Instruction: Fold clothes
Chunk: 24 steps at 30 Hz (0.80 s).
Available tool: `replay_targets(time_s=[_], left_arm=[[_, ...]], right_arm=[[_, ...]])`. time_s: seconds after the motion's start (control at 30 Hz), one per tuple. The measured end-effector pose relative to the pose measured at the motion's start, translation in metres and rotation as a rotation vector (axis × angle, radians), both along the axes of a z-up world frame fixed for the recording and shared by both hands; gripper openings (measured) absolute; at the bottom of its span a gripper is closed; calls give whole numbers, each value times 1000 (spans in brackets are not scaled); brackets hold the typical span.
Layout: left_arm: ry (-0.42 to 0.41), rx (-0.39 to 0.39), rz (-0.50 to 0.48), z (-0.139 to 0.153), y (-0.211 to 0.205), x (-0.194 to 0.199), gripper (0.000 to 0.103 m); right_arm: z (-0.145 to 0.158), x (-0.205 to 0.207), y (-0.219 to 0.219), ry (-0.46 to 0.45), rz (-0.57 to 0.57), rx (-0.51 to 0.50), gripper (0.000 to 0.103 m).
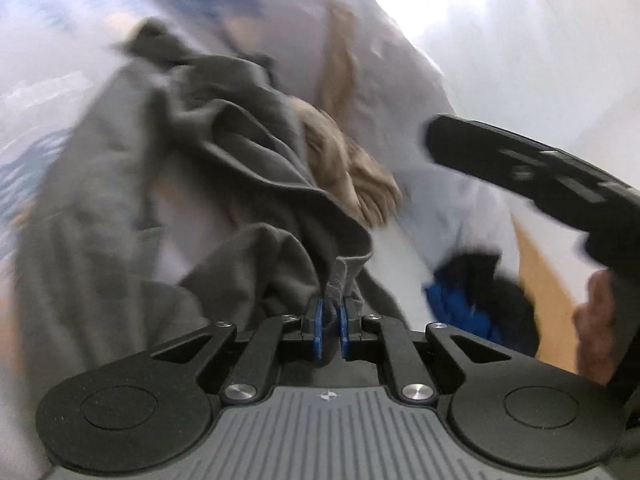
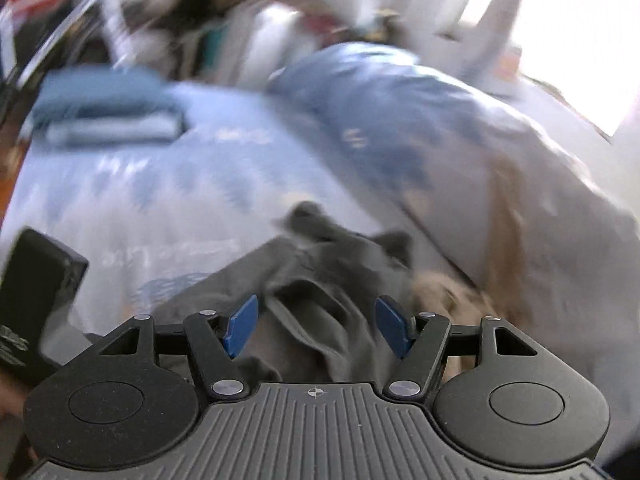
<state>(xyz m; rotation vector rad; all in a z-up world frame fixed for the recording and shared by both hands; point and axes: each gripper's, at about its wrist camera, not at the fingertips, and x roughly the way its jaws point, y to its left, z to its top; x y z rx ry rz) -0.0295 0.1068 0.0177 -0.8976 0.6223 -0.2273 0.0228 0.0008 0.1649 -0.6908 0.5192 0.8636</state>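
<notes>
Left claw (image 1: pixel 331 320) clamped, right claw (image 2: pixel 316 330) agape

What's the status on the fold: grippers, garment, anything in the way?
Left gripper shut on grey garment edge. Right gripper open, empty, above it. Tan garment lies against the grey one; frames blurred.

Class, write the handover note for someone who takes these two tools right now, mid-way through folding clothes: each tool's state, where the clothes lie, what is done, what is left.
Left tool: shut on an edge of the grey garment.
Right tool: open, holding nothing, with the grey garment beyond its pads.
The grey garment is crumpled on the pale bedding, a tan garment beside it, a blue and black item further right.
Done: a blue folded stack sits on the far side of the bed.
Left: spread the grey garment flat and fold it, then the tan one.
</notes>
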Motion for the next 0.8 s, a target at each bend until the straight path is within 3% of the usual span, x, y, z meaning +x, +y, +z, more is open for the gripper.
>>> replay_targets(time_s=[0.13,0.27,0.4,0.53,0.57,0.6,0.67,0.8], left_arm=[[46,-67,45,-5,19,-4,11],[72,-108,69,-12,35,-6,11],[84,-126,85,-13,46,-4,11],[89,-129,89,-11,46,-1,11],[90,-129,88,-11,47,1,11],[91,-126,87,-11,47,2,11],[90,-111,89,-8,46,3,11],[55,-24,71,7,43,5,10]], right_arm=[[-20,8,66,-21,152,-208,66],[-51,19,108,-6,209,-359,47],[-87,33,134,21,218,-517,46],[-105,39,144,18,209,-591,44],[-110,41,145,8,197,-617,21],[-114,42,144,-5,175,-648,6],[-104,49,137,5,113,-581,7],[-52,69,94,103,-135,-246,7]])
